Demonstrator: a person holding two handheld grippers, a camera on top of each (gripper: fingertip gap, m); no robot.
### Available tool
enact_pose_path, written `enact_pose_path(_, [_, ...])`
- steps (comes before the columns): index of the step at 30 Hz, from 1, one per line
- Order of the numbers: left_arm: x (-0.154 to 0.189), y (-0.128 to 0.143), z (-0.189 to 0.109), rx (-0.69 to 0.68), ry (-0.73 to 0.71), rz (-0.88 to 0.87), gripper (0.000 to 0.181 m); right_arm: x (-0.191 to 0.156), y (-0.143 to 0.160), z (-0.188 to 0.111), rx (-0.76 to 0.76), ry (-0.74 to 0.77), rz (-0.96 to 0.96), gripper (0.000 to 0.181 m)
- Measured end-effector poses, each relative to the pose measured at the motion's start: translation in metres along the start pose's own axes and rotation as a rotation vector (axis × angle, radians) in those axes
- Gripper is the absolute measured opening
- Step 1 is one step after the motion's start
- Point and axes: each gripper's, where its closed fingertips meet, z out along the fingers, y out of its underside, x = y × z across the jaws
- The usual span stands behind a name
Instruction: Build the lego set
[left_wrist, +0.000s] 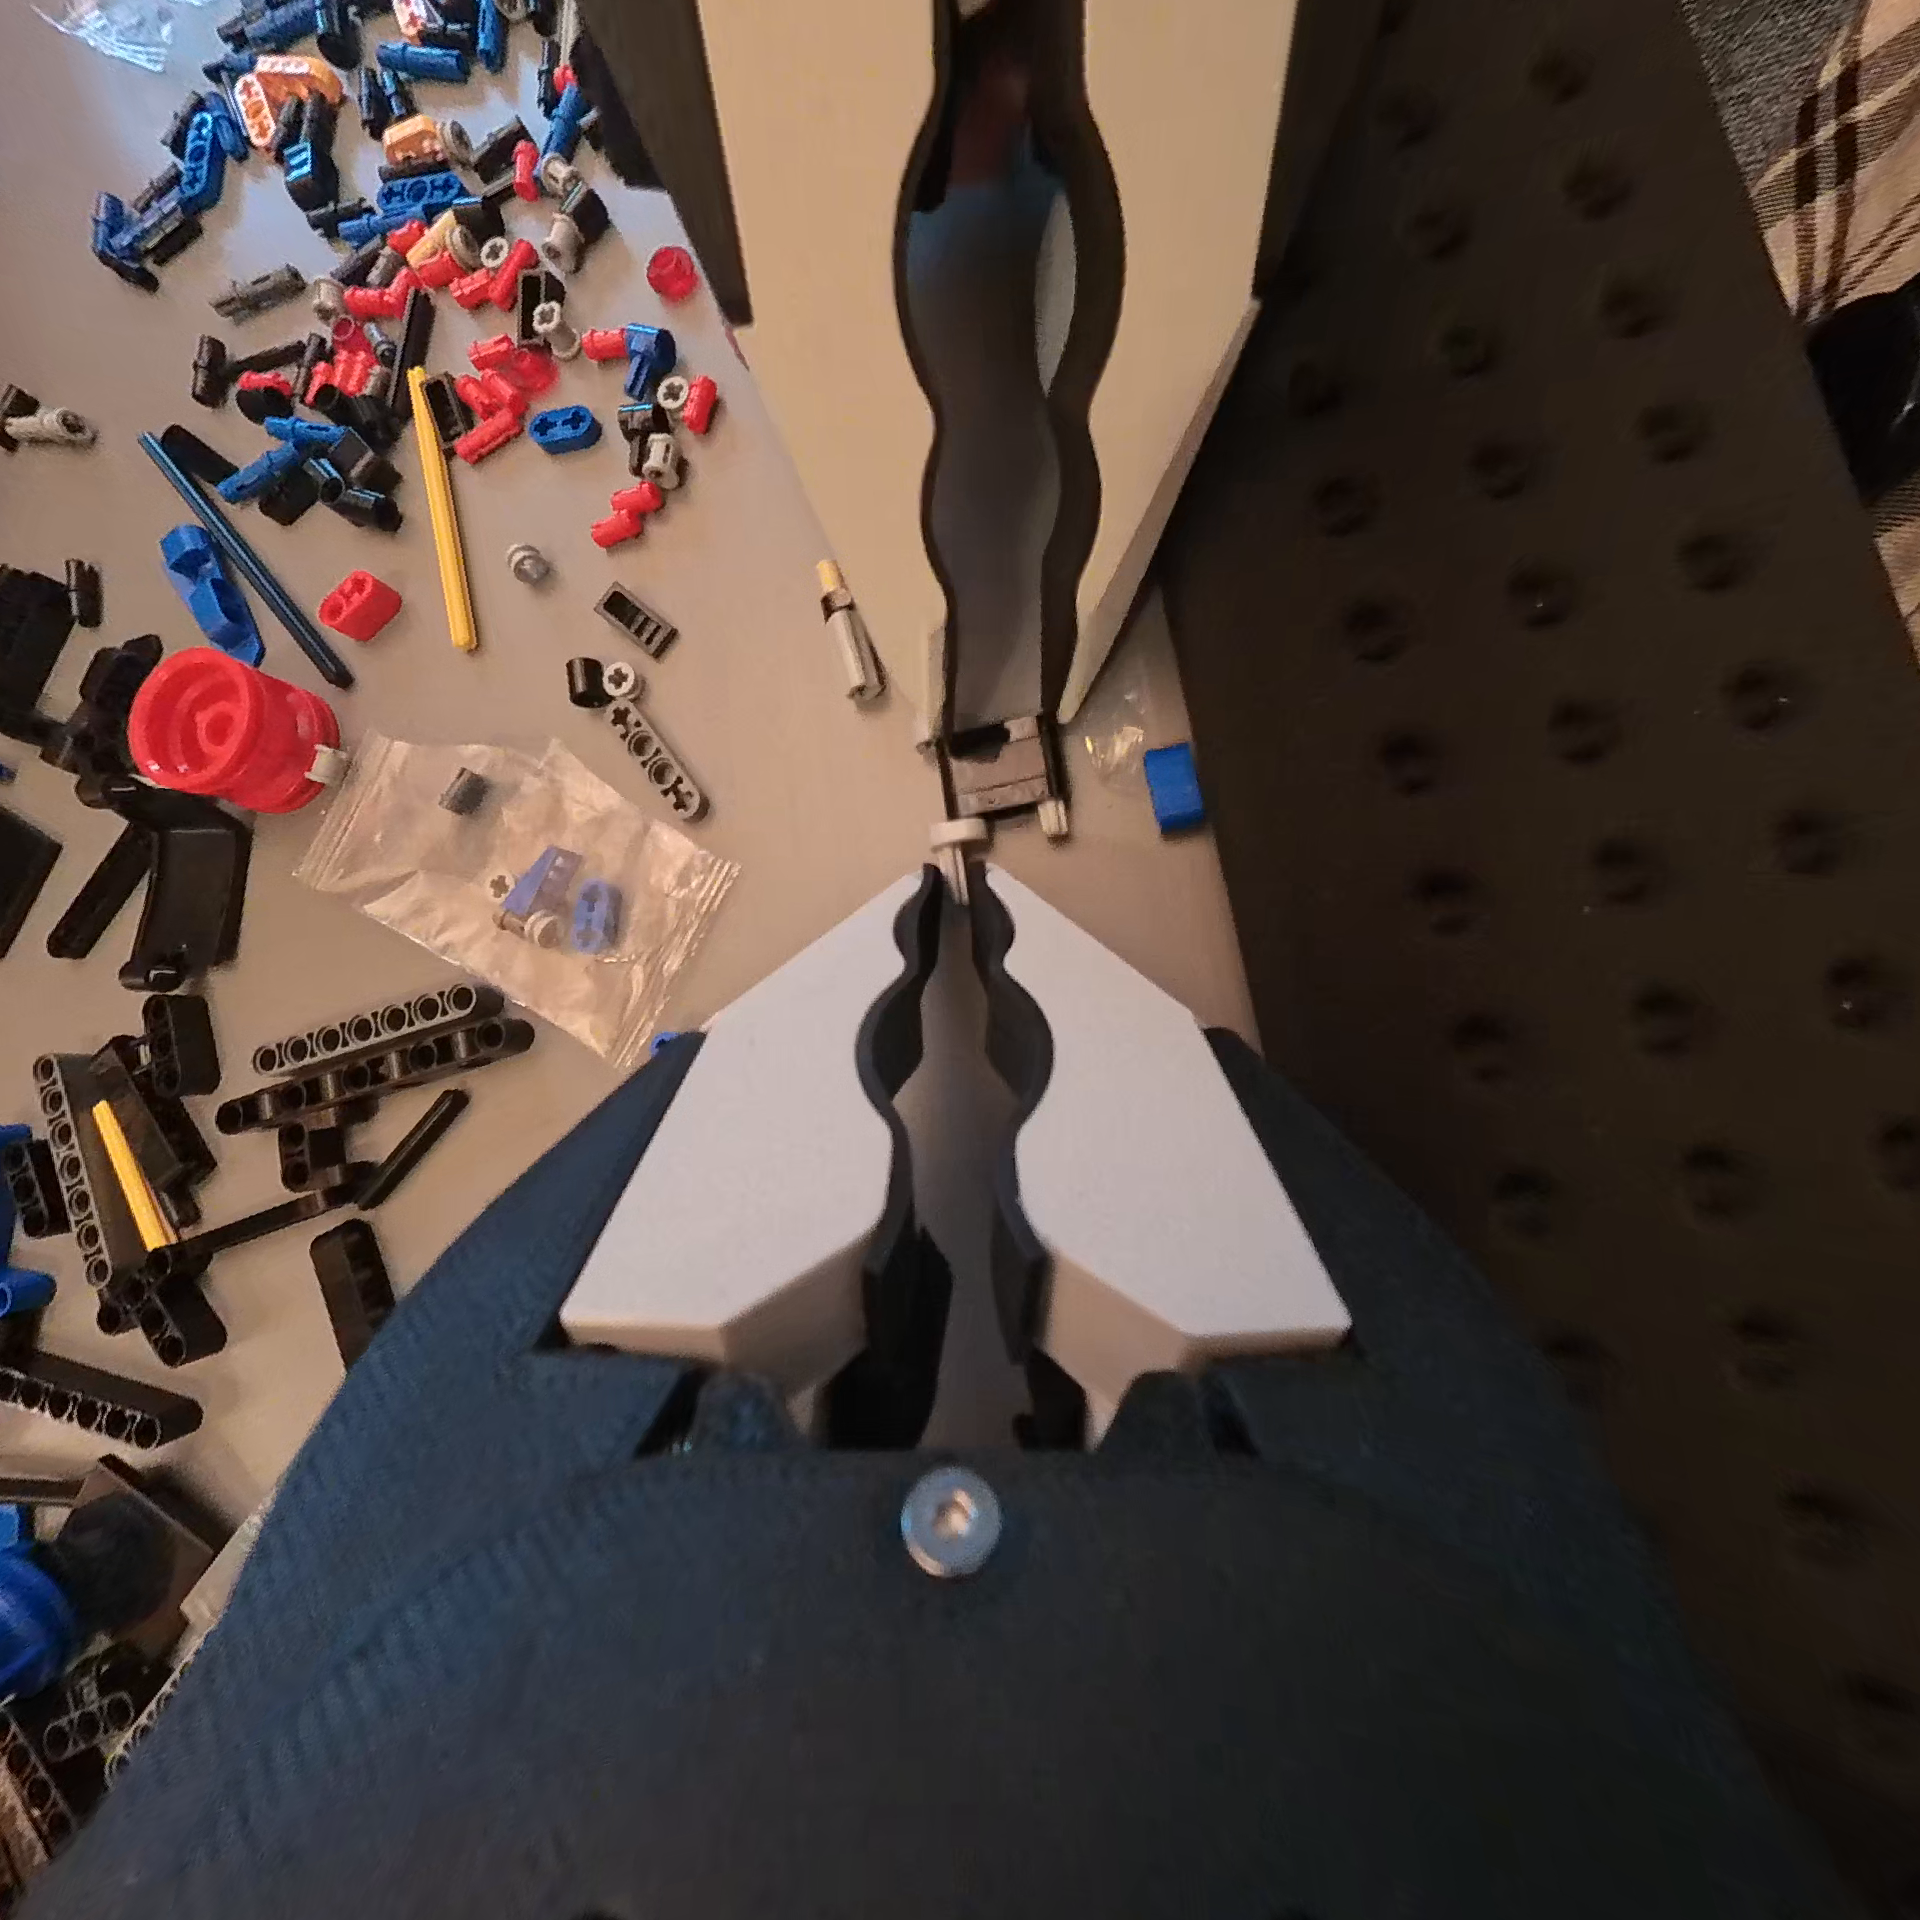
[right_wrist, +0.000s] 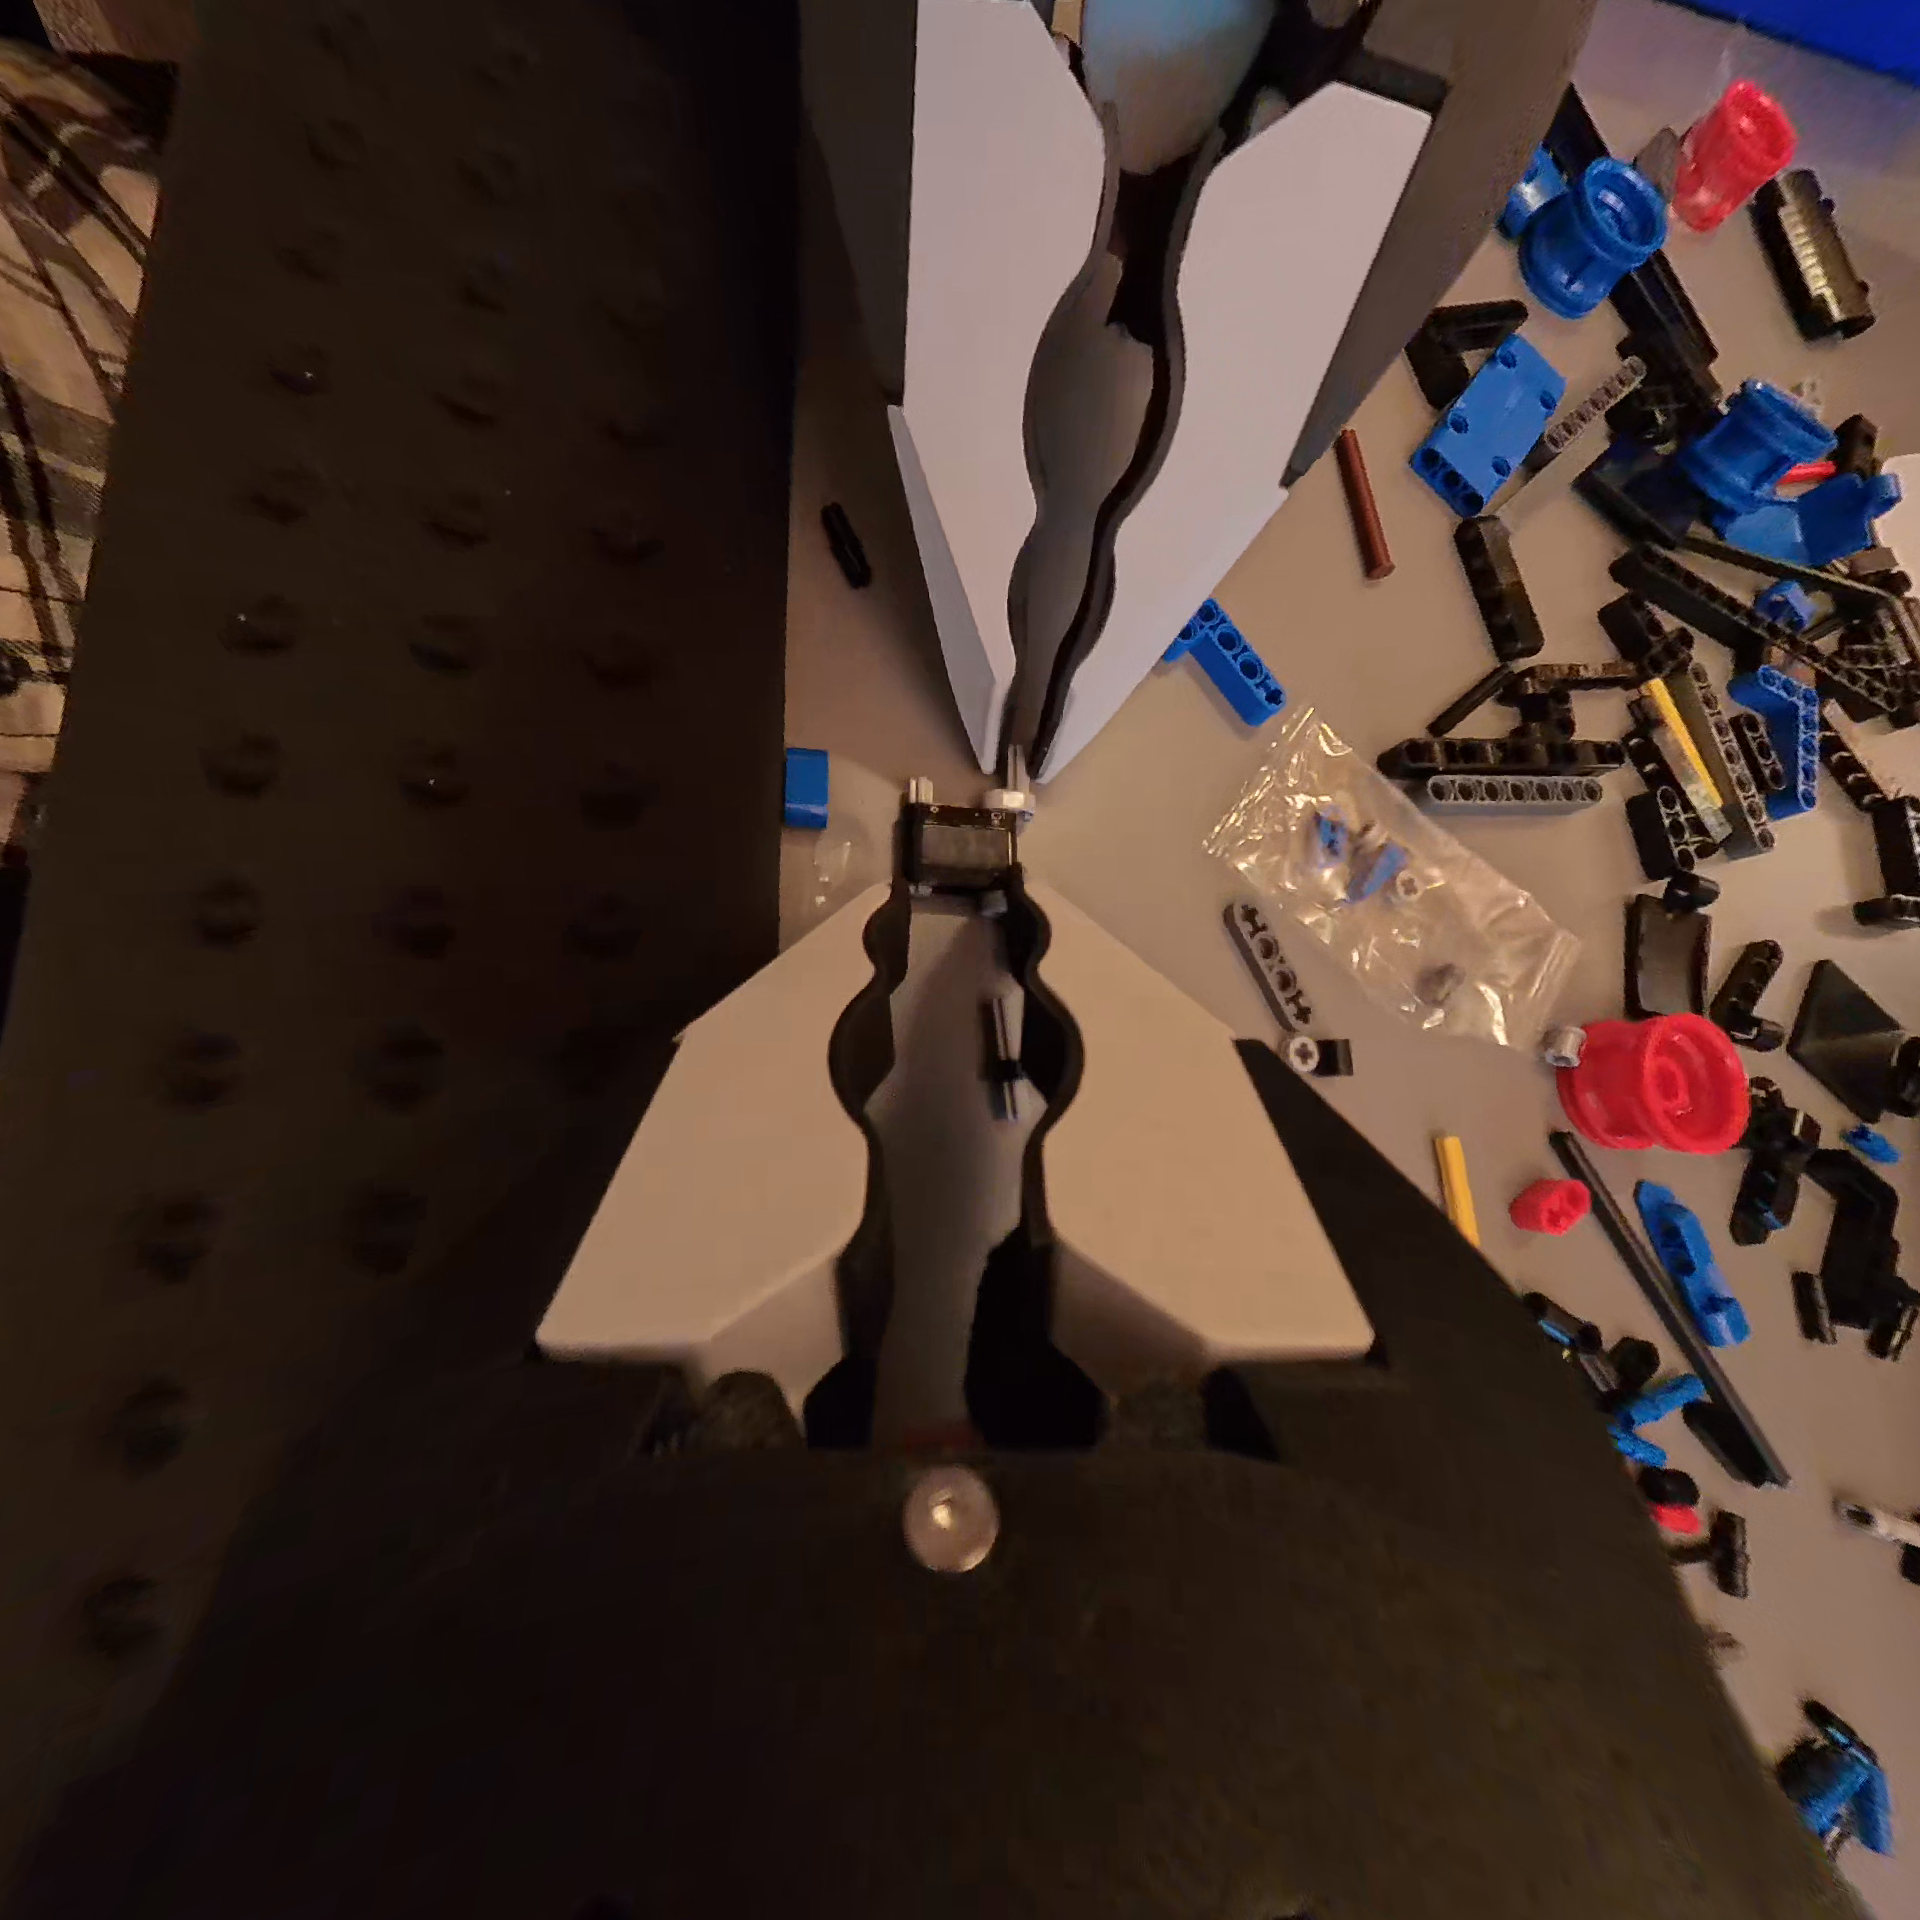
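Note:
My left gripper (left_wrist: 954, 888) is shut on a small pale grey pin with a bush (left_wrist: 958, 844). The pin's free end touches a corner of a small black frame piece (left_wrist: 1000, 774). My right gripper (right_wrist: 956, 899) is shut on that black frame piece (right_wrist: 956, 850) and holds it just above the grey table. The two grippers face each other tip to tip. The right gripper (left_wrist: 997, 727) comes in from the top of the left wrist view. The left gripper (right_wrist: 1010, 767) with the pin (right_wrist: 1006, 798) comes in from the top of the right wrist view.
A big black studded plate (left_wrist: 1558, 831) (right_wrist: 416, 831) lies beside the grippers, with a blue brick (left_wrist: 1174, 787) (right_wrist: 806, 788) at its edge. On the other side lie a clear bag of small parts (left_wrist: 520, 894) (right_wrist: 1382, 883), a red wheel (left_wrist: 229, 743) (right_wrist: 1652, 1081) and many loose black, blue and red pieces. My left and right fingertips are right by each other.

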Motion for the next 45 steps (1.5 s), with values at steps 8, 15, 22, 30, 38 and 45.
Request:
enact_pose_path(8, [-0.001, 0.0, 0.0, 0.009, 0.002, -0.012, 0.003, 0.01, -0.017, -0.008, 0.103, 0.036, 0.02, 0.01])
enact_pose_path(15, [0.007, -0.006, 0.003, 0.029, 0.048, -0.004, 0.003, 0.026, -0.006, -0.002, 0.038, 0.085, 0.052, 0.005])
enact_pose_path(22, [0.004, -0.005, 0.003, 0.038, 0.069, -0.067, 0.003, 0.0, -0.001, -0.007, 0.032, -0.049, 0.016, 0.023])
enact_pose_path(30, [0.001, -0.003, 0.002, 0.036, 0.076, -0.117, 0.003, 0.006, -0.007, 0.0, 0.04, -0.032, 0.036, 0.007])
enact_pose_path(38, [0.003, -0.003, 0.002, 0.035, 0.082, -0.101, 0.006, 0.018, -0.002, 0.0, 0.039, -0.097, 0.248, 0.005])
enact_pose_path(45, [-0.003, 0.0, 0.0, 0.02, 0.05, -0.106, 0.02, 0.024, 0.0, 0.001, 0.006, -0.155, 0.349, 0.005])
